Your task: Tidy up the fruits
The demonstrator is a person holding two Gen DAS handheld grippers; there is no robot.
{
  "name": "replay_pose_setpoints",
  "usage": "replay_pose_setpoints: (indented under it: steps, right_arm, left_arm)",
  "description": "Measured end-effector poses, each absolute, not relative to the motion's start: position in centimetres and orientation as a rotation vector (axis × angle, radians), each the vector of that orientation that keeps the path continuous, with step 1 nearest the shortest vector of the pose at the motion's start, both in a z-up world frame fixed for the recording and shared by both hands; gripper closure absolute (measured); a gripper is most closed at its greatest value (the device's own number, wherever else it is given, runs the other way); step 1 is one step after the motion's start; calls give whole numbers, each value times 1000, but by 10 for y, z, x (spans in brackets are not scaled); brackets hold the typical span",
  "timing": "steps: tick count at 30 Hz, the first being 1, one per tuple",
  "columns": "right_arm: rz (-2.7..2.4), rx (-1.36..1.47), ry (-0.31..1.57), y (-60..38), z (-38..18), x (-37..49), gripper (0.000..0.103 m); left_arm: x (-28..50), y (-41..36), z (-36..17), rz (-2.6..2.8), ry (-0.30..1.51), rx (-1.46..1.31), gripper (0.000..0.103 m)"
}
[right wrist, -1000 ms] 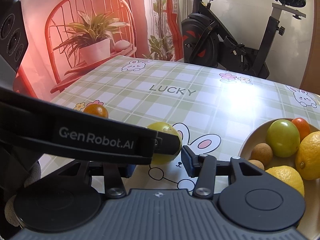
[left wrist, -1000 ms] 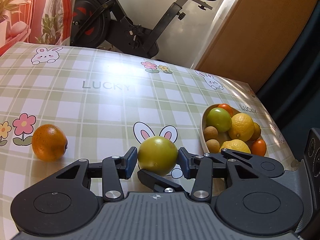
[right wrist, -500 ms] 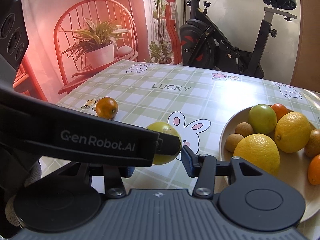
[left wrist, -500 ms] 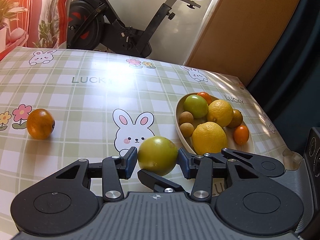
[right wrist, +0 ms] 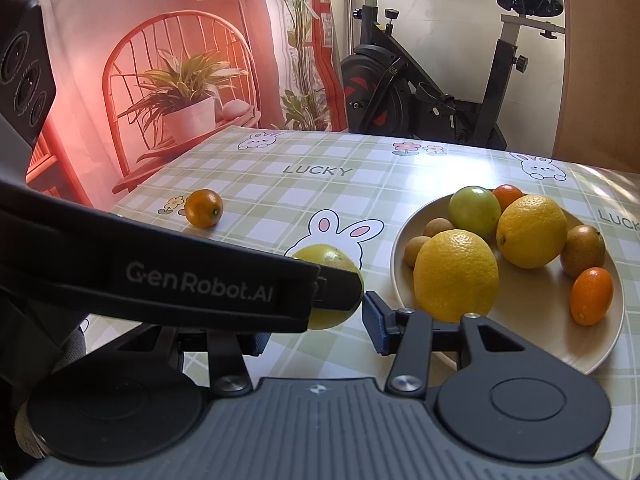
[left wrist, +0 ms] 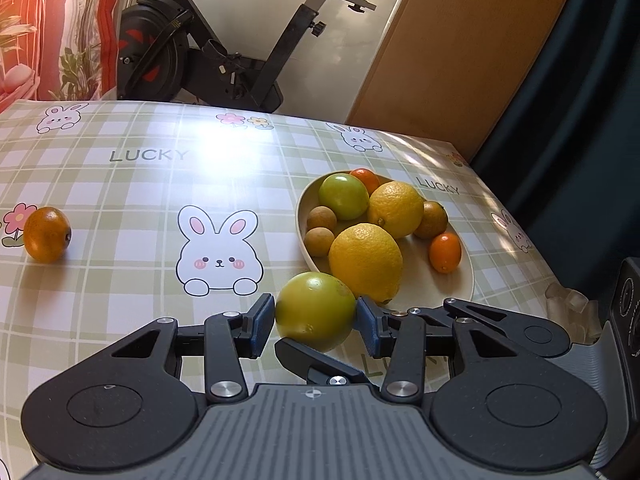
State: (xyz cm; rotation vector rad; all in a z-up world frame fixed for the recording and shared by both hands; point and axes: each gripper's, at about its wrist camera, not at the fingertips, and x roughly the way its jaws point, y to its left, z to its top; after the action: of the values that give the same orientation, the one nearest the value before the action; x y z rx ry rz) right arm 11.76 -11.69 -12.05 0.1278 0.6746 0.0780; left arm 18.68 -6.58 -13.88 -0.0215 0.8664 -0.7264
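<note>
While the green citrus is gripped: left tongs (left wrist: 316, 322) clenched on the green citrus (left wrist: 315, 311), blue pads (left wrist: 262, 322) pressed on both sides of it.
Fruit position: held clear above the worktop (left wrist: 132, 184), just at the near rim of the bowl (left wrist: 460, 280).
Right tongs (right wrist: 316, 326): only the right-hand blue pad shows clearly; the left one sits behind the left tool's black arm (right wrist: 180, 280), marked GenRobot.AI. Cannot tell whether these tongs are released or clenched; the green citrus appears beyond them, not between them.
Bowl contents: two large yellow lemons (left wrist: 366, 258), a second green fruit (left wrist: 343, 196), two small brown round fruits (left wrist: 320, 241), a brownish-green fruit (left wrist: 431, 219), two small orange fruits (left wrist: 445, 252).
Loose fruit: one orange citrus (left wrist: 47, 234) alone on the worktop at far left, well apart from the bowl, beside a printed flower.
Worktop cover: green check cloth with rabbits and the word LUCKY.
Background: black exercise bike (left wrist: 224, 52) behind the far edge.
</note>
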Motion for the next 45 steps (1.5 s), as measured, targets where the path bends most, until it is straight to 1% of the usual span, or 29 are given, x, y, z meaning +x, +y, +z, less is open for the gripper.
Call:
replay_pose_setpoints:
  steps: [11, 20, 33, 45]
  right_arm:
    - [28, 137, 621, -136, -105, 92, 54]
    - [-26, 155, 580, -166, -93, 76, 54]
    - [-110, 166, 576, -224, -95, 78, 54]
    - [-96, 186, 616, -244, -117, 96, 54]
  left_arm:
    - [171, -89, -122, -776, 817, -8, 55]
    - [171, -131, -116, -838, 795, 23, 55]
    - [188, -194, -128, -880, 819, 75, 55]
    - [211, -209, -148, -841, 876, 86, 54]
